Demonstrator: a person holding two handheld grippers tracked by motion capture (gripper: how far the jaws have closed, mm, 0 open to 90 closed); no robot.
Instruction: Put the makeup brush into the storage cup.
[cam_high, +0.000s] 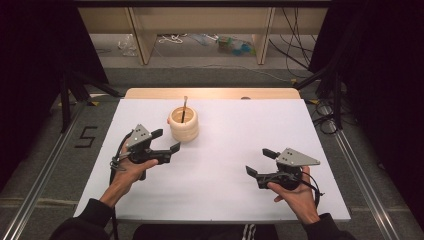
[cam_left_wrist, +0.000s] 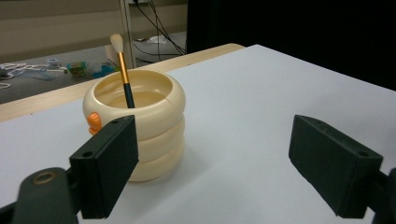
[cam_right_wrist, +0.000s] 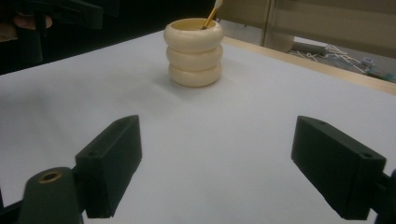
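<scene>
A cream ringed pot (cam_high: 183, 124) stands at the back middle of the white table (cam_high: 225, 190), with a brush (cam_high: 184, 108) upright inside it. In the left gripper view the pot (cam_left_wrist: 137, 126) sits close behind the left jaw, its brush (cam_left_wrist: 123, 70) having a black and gold handle and a pale tip. My left gripper (cam_high: 168, 140) hovers just left of the pot, jaws wide apart, nothing between them. My right gripper (cam_high: 256, 162) rests open at the right front, well away from the pot (cam_right_wrist: 194, 51).
A wooden strip (cam_high: 210, 93) edges the table's far side. Beyond it are wooden shelf legs (cam_high: 142, 40) and cables (cam_high: 295, 45) on the floor. Metal rails (cam_high: 45, 165) run along both sides of the table.
</scene>
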